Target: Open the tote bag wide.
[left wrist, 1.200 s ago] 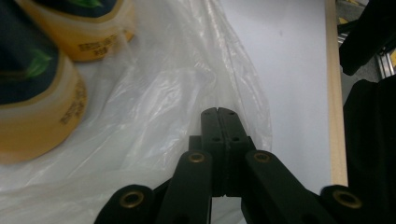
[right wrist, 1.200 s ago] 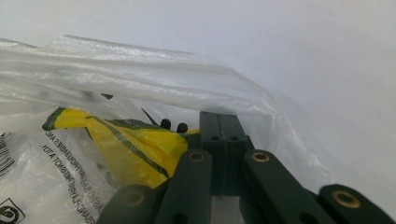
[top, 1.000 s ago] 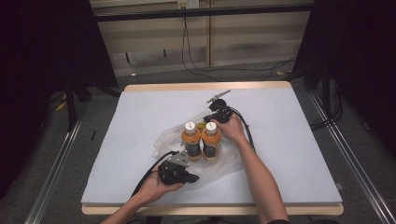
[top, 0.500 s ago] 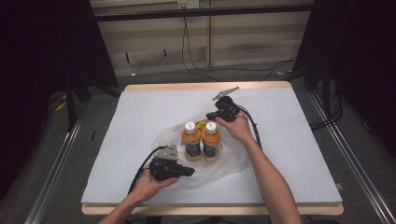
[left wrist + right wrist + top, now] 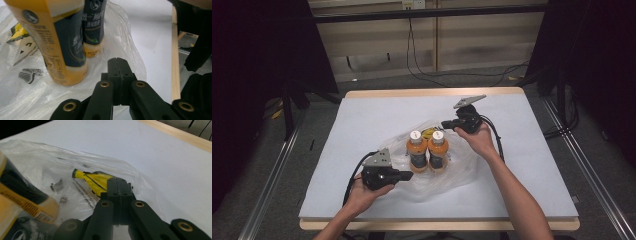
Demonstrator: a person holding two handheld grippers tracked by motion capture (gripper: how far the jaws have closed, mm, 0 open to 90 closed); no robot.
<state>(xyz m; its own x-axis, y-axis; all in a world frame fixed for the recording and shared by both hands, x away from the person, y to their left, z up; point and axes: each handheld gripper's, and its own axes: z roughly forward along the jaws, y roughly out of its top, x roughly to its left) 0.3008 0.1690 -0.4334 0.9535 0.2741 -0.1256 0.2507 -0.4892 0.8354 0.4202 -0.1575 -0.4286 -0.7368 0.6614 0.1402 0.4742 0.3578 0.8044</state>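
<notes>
Your plastic bag (image 5: 439, 165) lies mid-table under two upright bottles (image 5: 428, 150). Your left gripper (image 5: 408, 175), jaws clenched empty, sits just beside its near edge; your right gripper (image 5: 446, 124) seems clenched, perhaps pinching the far rim.

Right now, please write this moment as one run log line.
left gripper: shut, beside bag | right gripper: shut, at bag's far edge | two bottles: upright on plastic bag | table

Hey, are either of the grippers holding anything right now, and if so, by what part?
Both grippers are shut. The right gripper appears to pinch the clear plastic bag at its edge; the left gripper rests on the bag, and whether it grips any film cannot be told.
</notes>
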